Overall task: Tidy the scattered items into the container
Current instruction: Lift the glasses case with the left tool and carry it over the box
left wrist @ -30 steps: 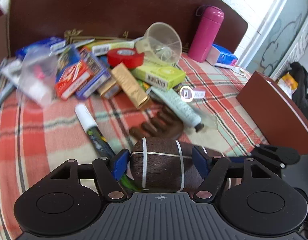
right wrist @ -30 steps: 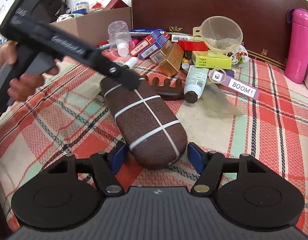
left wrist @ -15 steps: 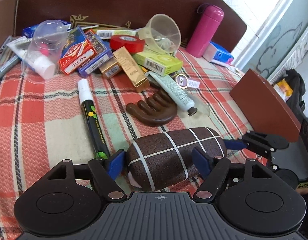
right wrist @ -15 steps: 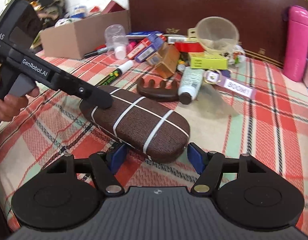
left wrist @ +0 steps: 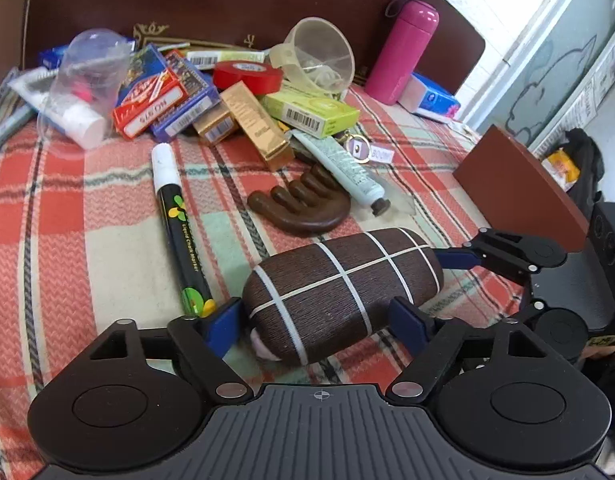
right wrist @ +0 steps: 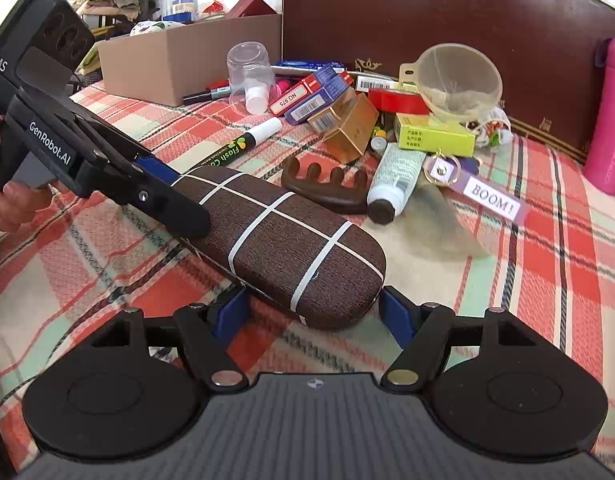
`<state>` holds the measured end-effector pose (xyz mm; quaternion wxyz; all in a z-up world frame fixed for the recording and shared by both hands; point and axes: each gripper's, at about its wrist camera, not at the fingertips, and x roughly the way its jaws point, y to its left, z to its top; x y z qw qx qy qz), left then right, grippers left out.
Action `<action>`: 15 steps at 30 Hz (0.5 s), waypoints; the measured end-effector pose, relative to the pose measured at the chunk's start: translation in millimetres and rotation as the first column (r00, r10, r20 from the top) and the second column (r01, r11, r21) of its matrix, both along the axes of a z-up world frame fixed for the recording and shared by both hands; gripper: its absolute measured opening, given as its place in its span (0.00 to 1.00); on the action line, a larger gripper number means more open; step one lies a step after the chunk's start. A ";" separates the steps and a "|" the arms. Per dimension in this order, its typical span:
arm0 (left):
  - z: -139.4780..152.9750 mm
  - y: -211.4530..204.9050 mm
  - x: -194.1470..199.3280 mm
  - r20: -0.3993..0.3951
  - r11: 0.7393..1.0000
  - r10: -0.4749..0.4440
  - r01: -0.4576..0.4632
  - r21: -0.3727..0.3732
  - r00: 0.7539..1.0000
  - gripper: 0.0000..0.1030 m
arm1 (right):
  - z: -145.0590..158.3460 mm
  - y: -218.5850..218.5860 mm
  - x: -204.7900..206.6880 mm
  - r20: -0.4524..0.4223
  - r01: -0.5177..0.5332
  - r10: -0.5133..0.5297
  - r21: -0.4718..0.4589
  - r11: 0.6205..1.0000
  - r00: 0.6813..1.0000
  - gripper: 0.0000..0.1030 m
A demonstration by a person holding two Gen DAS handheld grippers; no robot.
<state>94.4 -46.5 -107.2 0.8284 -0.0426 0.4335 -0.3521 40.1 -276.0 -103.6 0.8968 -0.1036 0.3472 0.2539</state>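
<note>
Case [left wrist: 339, 292] swung round since a second ago, now lying flat on plaid blanket [left wrist: 67, 220], long axis running between both claws. Left claw [left wrist: 319, 320] apart, straddling near end, no squeeze. Right claw [right wrist: 313, 312] jaws opening, far end between them. Cardboard box [right wrist: 187, 60] sits back-left, left hand nearer.

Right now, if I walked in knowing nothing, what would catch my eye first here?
Probably the brown case with white stripes, lying on the plaid cloth with a gripper at each end: the left gripper open round one end, the right gripper with jaws opening round the other. Behind it a jumble of small boxes, a red tape roll and a funnel is piled up, with a pink bottle standing to its right.
</note>
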 end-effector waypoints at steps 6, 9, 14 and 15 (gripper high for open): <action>4.9 7.1 -4.2 0.003 1.000 0.023 -0.023 -0.010 1.000 0.73 | 3.8 9.1 -8.8 0.045 0.007 -0.005 -0.053 0.999 0.999 0.73; 8.4 13.4 -9.2 0.010 0.999 0.048 -0.048 -0.020 0.999 0.72 | 6.8 13.1 -11.5 0.050 0.000 0.003 -0.057 0.998 0.999 0.73; 19.1 29.8 -18.5 0.035 0.994 0.102 -0.101 -0.046 0.994 0.72 | 16.7 23.9 -12.7 0.069 -0.025 0.030 -0.062 0.998 0.997 0.73; 22.7 34.3 -19.9 0.044 0.992 0.115 -0.113 -0.051 0.992 0.72 | 20.0 26.9 -11.9 0.069 -0.032 0.036 -0.060 0.998 0.997 0.73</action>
